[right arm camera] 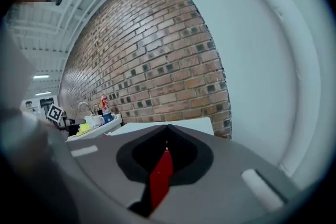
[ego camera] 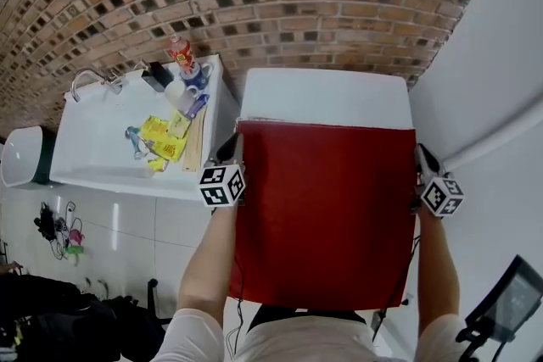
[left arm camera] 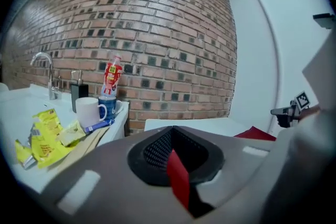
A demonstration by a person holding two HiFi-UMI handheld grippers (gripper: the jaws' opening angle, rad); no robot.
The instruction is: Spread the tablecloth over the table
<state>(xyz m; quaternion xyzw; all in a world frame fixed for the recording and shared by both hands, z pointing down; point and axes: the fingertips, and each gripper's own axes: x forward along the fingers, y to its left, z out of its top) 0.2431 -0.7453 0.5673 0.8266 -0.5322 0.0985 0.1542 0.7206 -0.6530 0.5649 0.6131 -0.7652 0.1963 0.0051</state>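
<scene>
The left gripper (left arm camera: 171, 153) and right gripper (right arm camera: 164, 159) are each pinching shut on an upper corner of the red tablecloth (ego camera: 327, 216), which is hanging mid-frame beneath the white table (ego camera: 322, 97)'s bare top; uneven pulling is risking one thin corner slipping free and the cloth landing crooked

The cloth (ego camera: 327, 216) covers all but the far strip of the table (ego camera: 327, 97). In the head view its corners hide the tips of the left gripper (ego camera: 235, 140) and the right gripper (ego camera: 418, 150). Each gripper view shows only a red sliver of it. Print on the bottle (ego camera: 179, 52) and the yellow packets (ego camera: 163, 138) is too small to read.
</scene>
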